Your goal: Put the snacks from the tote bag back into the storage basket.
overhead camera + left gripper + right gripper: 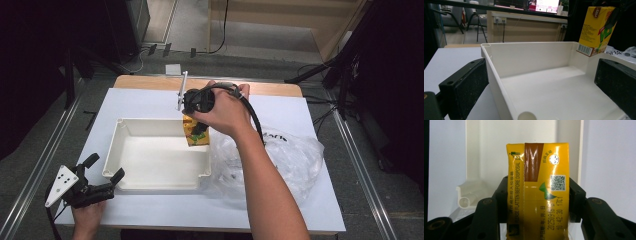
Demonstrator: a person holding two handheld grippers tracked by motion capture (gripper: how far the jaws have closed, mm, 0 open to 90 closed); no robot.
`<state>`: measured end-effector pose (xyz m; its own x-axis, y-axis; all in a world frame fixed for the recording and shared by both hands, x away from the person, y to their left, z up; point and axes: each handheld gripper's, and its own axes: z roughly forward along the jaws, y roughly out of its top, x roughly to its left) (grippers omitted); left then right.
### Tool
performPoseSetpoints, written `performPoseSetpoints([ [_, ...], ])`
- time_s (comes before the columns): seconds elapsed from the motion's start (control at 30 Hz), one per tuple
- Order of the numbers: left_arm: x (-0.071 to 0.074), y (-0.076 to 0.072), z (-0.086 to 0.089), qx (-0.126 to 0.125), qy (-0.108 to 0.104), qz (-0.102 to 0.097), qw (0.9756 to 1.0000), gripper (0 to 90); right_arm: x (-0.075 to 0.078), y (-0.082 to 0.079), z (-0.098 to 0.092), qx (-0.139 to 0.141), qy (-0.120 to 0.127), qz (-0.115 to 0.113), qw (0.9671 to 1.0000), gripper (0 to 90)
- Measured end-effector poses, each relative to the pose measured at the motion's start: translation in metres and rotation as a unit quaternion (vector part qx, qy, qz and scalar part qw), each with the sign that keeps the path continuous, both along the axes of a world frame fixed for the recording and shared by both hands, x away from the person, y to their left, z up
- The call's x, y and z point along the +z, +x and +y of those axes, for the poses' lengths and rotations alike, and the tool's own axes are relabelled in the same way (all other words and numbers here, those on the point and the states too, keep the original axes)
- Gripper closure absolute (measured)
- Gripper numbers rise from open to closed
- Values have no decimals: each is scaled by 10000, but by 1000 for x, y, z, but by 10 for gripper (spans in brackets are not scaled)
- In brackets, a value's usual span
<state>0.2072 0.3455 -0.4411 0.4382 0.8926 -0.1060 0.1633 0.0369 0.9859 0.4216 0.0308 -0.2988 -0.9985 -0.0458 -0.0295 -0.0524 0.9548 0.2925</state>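
A: Where's the juice carton [196, 133] now?

B: Clamped between the jaws of the right gripper [198, 131], hanging above the far right corner of the white tray [159, 184], just inside its rim. It isn't touching the floor of the tray yet.

A: And the left gripper [102, 168]?

B: Spread wide and holding nothing, straddling the tray's near left corner.

A: So how much is left?

B: I'd say the carry is nearly done. Lowering and letting go remain. The plastic bag [292, 155] lies just right of the tray.

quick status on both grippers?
Left gripper: open, jaws either side of the white tray corner, holding nothing.
Right gripper: shut on the yellow drink carton, held above the tray.
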Motion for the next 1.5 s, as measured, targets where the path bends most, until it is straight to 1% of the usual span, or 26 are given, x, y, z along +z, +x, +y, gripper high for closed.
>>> performPoseSetpoints([
  [0.1, 0, 0, 0, 2, -2, 5, 10000, 0, 0, 1, 1, 50, 11, -23, 10000, 521],
  [0.23, 0, 0, 0, 1, -4, -1, 10000, 0, -1, 0, 4, 57, -17, 0, 10000, 521],
  [0.27, 0, 0, 0, -2, -6, -1, 10000, 0, -2, 0, 4, 22, -43, 36, 10000, 521],
  [0.3, 0, 0, 0, -3, -5, 0, 10000, 0, -3, 0, 5, 63, -37, 15, 10000, 521],
  [0.37, 0, 0, 0, -4, -20, -5, 10000, 0, -6, 0, 4, 49, -71, 38, 10000, 521],
  [0.43, 0, 0, 0, -8, -19, -1, 10000, 0, -8, 1, 4, 57, -39, 56, 10000, 521],
  [0.57, 0, 0, 0, -3, -21, 2, 10000, 0, -14, 2, 2, 68, -30, 77, 9999, 521],
  [0.67, 0, 0, 0, -4, -16, 2, 10000, 0, -18, 1, 2, 19, -56, 134, 9999, 520],
  [0.87, 0, 0, 0, -3, -14, 5, 10000, 0, -29, 1, 1, 21, -39, 128, 9999, 520],
  [0.97, 0, 0, 0, -2, -14, 6, 10000, 0, -33, 1, 1, -12, -59, 191, 9998, 519],
  [1.03, 0, 0, 1, -3, -12, 6, 10000, 0, -39, 1, 0, -3, -52, 187, 9998, 519],
  [1.13, 0, 0, 1, -3, -31, 8, 10000, 0, -42, 0, 1, -37, -64, 209, 9998, 519],
  [1.27, 0, 0, 1, -4, -53, 15, 10000, 0, -51, 0, 2, 0, -66, 220, 9997, 519],
  [1.5, 0, 0, 1, 0, -50, 10, 10000, 0, -61, -2, 3, -29, -122, 278, 9995, 517],
])
